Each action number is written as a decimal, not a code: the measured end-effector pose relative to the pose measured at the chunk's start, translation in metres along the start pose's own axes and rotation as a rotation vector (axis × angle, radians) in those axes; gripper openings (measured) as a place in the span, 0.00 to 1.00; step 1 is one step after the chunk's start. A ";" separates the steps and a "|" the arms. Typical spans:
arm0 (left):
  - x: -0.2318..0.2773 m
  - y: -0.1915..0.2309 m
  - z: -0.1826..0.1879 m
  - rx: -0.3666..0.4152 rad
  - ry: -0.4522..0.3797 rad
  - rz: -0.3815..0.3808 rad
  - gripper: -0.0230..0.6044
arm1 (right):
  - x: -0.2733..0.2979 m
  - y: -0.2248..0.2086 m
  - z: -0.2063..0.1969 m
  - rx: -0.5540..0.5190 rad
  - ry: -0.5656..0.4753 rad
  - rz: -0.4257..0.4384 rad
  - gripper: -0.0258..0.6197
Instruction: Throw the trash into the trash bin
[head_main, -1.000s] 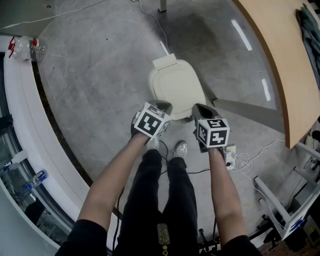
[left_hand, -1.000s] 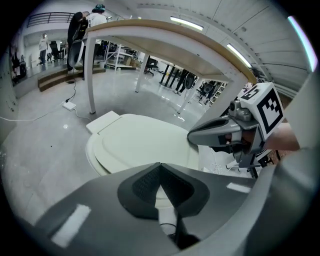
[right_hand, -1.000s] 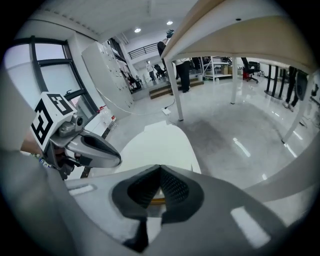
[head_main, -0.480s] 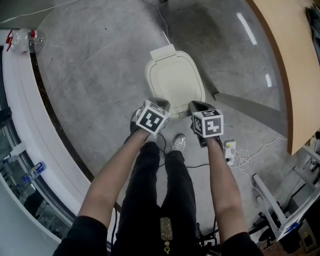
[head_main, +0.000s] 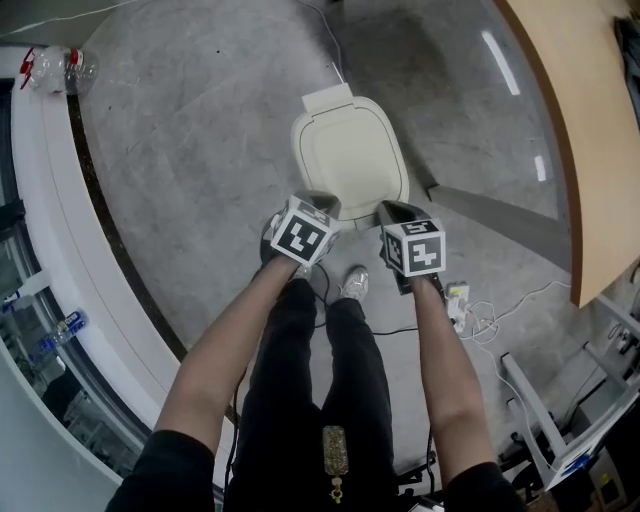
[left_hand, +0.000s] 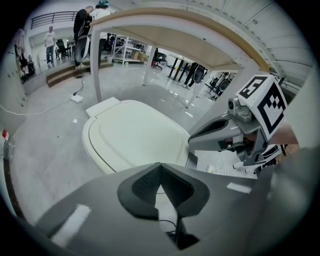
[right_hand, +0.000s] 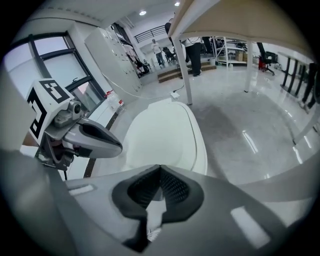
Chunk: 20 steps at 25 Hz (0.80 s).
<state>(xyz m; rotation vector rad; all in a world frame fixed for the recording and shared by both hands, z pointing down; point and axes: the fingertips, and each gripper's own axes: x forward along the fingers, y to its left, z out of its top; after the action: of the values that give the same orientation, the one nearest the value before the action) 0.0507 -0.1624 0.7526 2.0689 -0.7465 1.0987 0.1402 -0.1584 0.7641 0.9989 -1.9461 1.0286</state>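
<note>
A white trash bin (head_main: 350, 160) stands on the grey floor with its lid down. My left gripper (head_main: 318, 203) and right gripper (head_main: 392, 212) hang side by side just above its near edge, both pointing steeply down. In the left gripper view the left gripper (left_hand: 160, 165) has its jaws together with nothing between them, and the bin lid (left_hand: 135, 137) lies right ahead. The right gripper (right_hand: 160, 167) is likewise shut and empty over the lid (right_hand: 165, 135). A crumpled clear plastic bottle (head_main: 50, 68) lies on the white ledge far to the left.
A curved white ledge (head_main: 60, 220) with glass below runs along the left. A wooden tabletop (head_main: 590, 130) overhangs the right, with a grey base plate (head_main: 490, 215) on the floor beside the bin. A power strip with cables (head_main: 460, 300) lies by my feet (head_main: 355, 283).
Both grippers have sunk slightly and drawn a little closer together in front of the bin. Their jaws stay shut and the bin lid stays down.
</note>
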 end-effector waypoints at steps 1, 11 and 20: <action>-0.006 -0.004 0.005 0.004 -0.015 0.000 0.05 | -0.007 0.004 0.002 -0.004 -0.011 0.007 0.04; -0.132 -0.071 0.062 -0.033 -0.259 0.008 0.05 | -0.139 0.056 0.043 -0.081 -0.197 0.072 0.04; -0.282 -0.129 0.110 -0.018 -0.483 -0.001 0.05 | -0.294 0.126 0.109 -0.097 -0.489 0.154 0.04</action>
<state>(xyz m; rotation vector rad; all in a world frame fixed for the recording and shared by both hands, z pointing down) 0.0620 -0.1203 0.4268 2.3455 -0.9765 0.5852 0.1387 -0.1168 0.4285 1.1359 -2.4777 0.8105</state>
